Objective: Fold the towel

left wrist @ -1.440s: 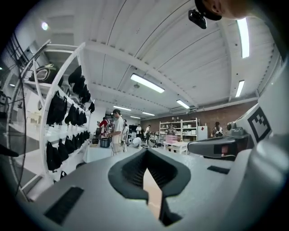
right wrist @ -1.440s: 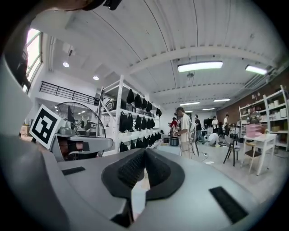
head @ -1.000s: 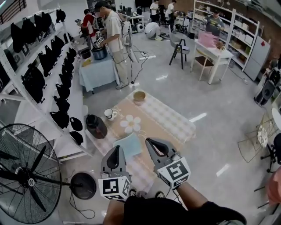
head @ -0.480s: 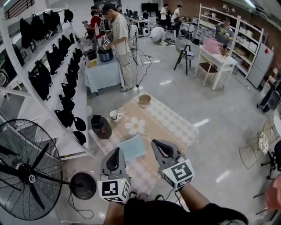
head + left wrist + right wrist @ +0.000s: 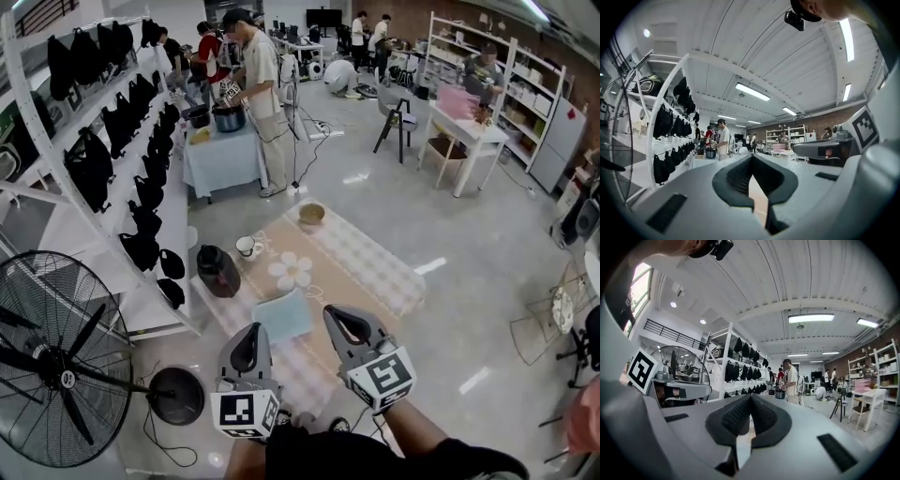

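A light blue towel [image 5: 283, 315] lies flat on a beige checked mat [image 5: 361, 258] on the floor. Both grippers hover level, well above the near end of the mat, pointing forward over it. My left gripper [image 5: 250, 330] is shut and empty, just left of and nearer than the towel. My right gripper [image 5: 337, 313] is shut and empty, to the towel's right. In the left gripper view the jaws [image 5: 752, 157] meet with nothing between them; the right gripper view shows the same [image 5: 750, 397]. Neither gripper touches the towel.
On the mat sit a flower-shaped piece [image 5: 292, 272], a white cup [image 5: 247, 247], a dark jar [image 5: 217, 272] and a bowl [image 5: 311, 214]. A standing fan [image 5: 56, 361] and a white rack of black bags [image 5: 141, 197] flank the left. People work at tables [image 5: 220, 155] beyond.
The head view has drifted slightly, so the mat sits a little lower in the picture. Both grippers stay shut and side by side; the left one shifted only slightly.
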`<state>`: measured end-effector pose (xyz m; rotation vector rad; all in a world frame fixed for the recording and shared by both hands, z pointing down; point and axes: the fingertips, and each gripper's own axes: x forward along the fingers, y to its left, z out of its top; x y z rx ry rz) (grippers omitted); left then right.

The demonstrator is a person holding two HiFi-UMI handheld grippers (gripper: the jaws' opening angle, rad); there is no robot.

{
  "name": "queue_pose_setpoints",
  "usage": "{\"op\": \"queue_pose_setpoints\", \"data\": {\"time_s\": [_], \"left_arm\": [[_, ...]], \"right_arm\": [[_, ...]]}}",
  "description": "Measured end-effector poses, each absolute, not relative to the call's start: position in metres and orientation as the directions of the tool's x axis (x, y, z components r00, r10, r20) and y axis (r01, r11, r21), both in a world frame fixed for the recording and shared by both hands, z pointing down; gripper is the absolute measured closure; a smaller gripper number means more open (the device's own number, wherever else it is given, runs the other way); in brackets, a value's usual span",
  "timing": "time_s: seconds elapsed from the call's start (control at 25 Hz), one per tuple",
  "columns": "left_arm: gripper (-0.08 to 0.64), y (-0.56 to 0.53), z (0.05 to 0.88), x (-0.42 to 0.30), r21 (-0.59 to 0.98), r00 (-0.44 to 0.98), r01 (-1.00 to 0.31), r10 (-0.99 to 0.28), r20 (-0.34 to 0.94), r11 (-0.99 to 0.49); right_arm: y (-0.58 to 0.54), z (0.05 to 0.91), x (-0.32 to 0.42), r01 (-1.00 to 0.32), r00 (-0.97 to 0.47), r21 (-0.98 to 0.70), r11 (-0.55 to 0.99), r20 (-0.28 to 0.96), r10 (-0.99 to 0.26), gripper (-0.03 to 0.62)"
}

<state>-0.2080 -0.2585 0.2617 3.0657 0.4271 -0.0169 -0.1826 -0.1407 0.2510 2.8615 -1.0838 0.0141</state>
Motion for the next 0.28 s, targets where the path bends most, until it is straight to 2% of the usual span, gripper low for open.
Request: {"op": "queue_pose_setpoints", "data": {"time_s": [0.28], "left_arm": [[0.555,-0.2672,0.2703,-0.2081,0.051,0.968,0.251,0.252,0.002,-0.967]], "right_arm": [[-0.1494,0.2489,-0.1808,-0.683,0.73,0.08,-0.726,0.022,-0.683,0.592]]}}
